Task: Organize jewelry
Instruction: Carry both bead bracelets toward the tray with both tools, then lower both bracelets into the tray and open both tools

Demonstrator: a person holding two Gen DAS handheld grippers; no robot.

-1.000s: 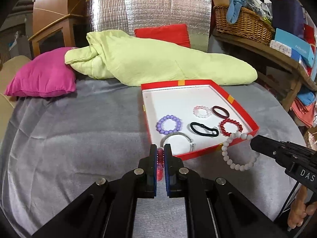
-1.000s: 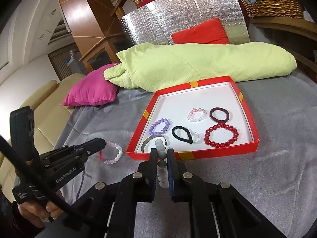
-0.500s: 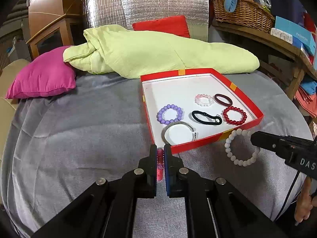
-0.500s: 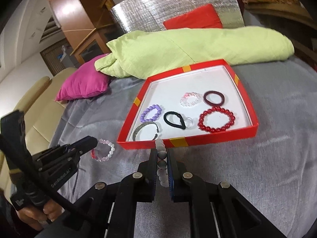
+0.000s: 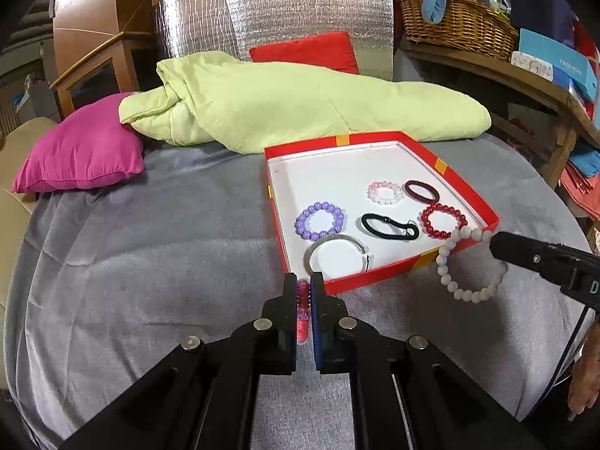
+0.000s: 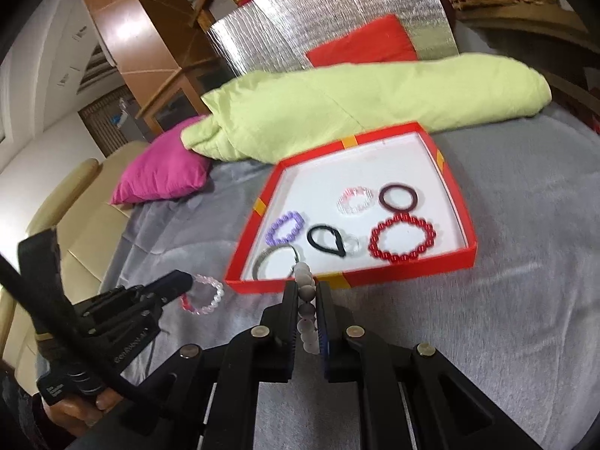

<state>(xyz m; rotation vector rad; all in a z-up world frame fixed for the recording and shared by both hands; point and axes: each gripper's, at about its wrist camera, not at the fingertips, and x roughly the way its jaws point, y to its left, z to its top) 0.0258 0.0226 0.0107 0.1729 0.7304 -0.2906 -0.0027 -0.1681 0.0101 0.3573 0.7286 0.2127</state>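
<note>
A red box lid with a white floor (image 5: 337, 172) (image 6: 375, 157) lies on the grey blanket and holds several bracelets and hair ties. My left gripper (image 5: 303, 285) is shut on a pink and red bead bracelet (image 5: 302, 313), held above the blanket at the tray's near left corner; it also shows in the right wrist view (image 6: 204, 294). My right gripper (image 6: 307, 288) is shut on a white bead bracelet (image 6: 305, 300), which hangs at the tray's near right corner in the left wrist view (image 5: 468, 262).
A lime green quilt (image 5: 300, 101) and a magenta pillow (image 5: 82, 150) lie behind the tray. A wicker basket (image 5: 457, 18) stands on a wooden shelf at the right. A beige sofa (image 6: 67, 217) borders the left.
Both grippers have lifted and drawn back a little from the tray with their bracelets. The white bracelet has risen against the tray's near right corner.
</note>
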